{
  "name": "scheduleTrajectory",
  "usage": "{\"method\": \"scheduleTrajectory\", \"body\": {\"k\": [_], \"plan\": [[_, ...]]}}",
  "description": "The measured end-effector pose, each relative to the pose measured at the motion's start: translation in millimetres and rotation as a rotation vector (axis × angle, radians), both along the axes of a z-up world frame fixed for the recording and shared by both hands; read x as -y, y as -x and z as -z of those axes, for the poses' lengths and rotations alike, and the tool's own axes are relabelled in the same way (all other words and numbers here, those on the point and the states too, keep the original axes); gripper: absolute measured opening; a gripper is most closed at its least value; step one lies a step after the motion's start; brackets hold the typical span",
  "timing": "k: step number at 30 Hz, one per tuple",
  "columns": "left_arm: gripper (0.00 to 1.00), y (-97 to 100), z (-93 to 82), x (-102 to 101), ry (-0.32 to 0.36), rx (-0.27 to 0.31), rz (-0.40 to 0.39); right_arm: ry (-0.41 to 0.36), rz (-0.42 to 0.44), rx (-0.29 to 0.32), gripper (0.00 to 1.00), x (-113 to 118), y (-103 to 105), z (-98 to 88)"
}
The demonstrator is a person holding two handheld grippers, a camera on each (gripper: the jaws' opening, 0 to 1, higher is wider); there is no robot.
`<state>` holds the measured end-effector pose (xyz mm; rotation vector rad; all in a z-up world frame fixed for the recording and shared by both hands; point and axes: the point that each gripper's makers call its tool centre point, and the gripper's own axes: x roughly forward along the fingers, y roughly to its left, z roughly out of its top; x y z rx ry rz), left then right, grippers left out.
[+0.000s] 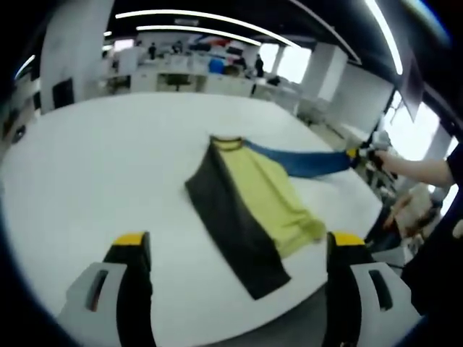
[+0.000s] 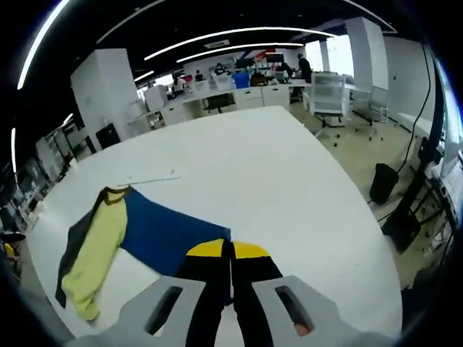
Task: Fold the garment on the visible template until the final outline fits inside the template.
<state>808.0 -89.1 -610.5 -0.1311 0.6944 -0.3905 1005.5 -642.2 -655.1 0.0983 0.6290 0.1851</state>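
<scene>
**Right gripper pinching the blue panel, left standing wide**

Here, nearest in my left gripper view, my left gripper (image 1: 235,249) holds its yellow-tipped jaws far apart, nothing between them, above the near edge of the white table (image 1: 94,166). Just beyond lies the garment (image 1: 253,210): a dark panel on the near side, a yellow-green panel beside it, collar end pointing away from me. From the collar a blue panel (image 1: 304,160) stretches off to the right, lifted off the table, its far end held by my right gripper (image 1: 359,154), with my sleeve behind it.

In my right gripper view, my right gripper (image 2: 231,249) has its jaws pressed together on the edge of the blue panel (image 2: 170,233). The blue cloth runs away left to the collar; the yellow-green and dark parts (image 2: 90,256) lie at the table's left edge. A faint pale outline (image 2: 148,178) shows on the table just past the collar; I cannot tell whether it is the template. Farther off: desks, chairs and people under long ceiling lights.
</scene>
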Motion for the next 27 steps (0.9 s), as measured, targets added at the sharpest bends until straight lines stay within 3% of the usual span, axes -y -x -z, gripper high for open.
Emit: {"method": "scheduleTrajectory", "body": {"k": [9,18,27], "plan": [[0.97,-3.1,11.1,11.9,0.004,-0.027,0.026,0.017,0.024,-0.041,0.02,22.1,-15.1,20.6],[0.97,-9.1,16.2,3.6,-0.014,-0.047,0.013,0.07,0.026,-0.075,0.02,52.7,-37.9,44.1],[0.97,-9.8,29.6,6.7,-0.034,-0.088,0.023,0.092,0.026,-0.113,0.02,56.1,-39.9,59.3]]}}
